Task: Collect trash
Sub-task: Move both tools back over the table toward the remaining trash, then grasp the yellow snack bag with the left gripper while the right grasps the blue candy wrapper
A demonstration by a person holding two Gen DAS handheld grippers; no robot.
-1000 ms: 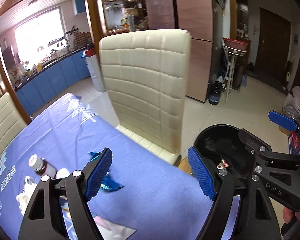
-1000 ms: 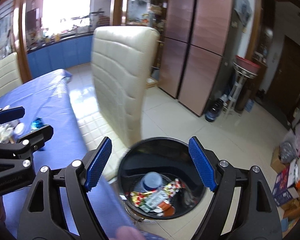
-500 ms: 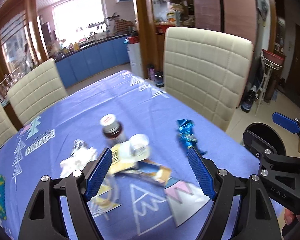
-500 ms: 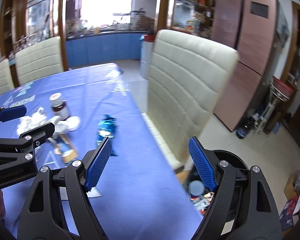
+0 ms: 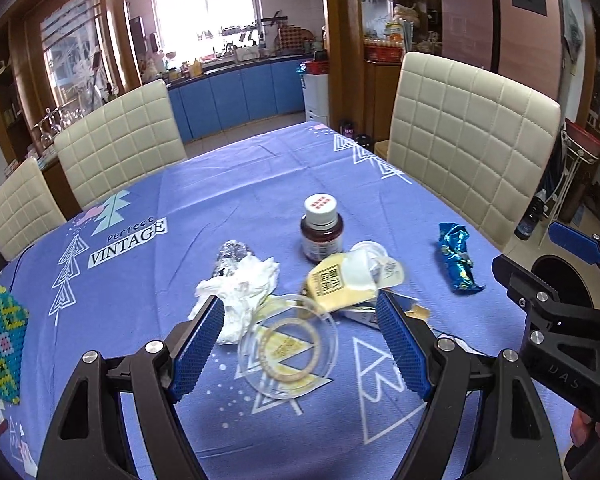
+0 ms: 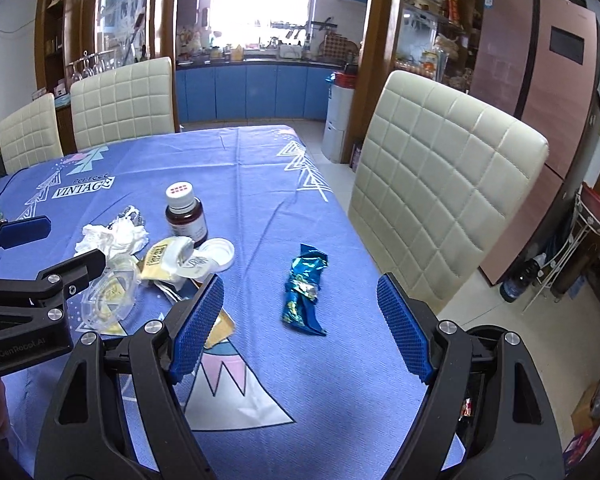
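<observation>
Jaws wide — bin (image 6: pixel 488 344) holds wrappers.

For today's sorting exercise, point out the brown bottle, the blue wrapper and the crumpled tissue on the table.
brown bottle (image 5: pixel 321 236), left wrist view, on its dark glass body.
blue wrapper (image 6: pixel 305 280), right wrist view, on its crinkled middle.
crumpled tissue (image 5: pixel 246 288), left wrist view, on its white centre.

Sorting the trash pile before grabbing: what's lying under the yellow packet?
The yellow packet overlaps the clear plastic cup at its rim and lies against the white lid. Whatever lies directly beneath the packet is covered.
</observation>
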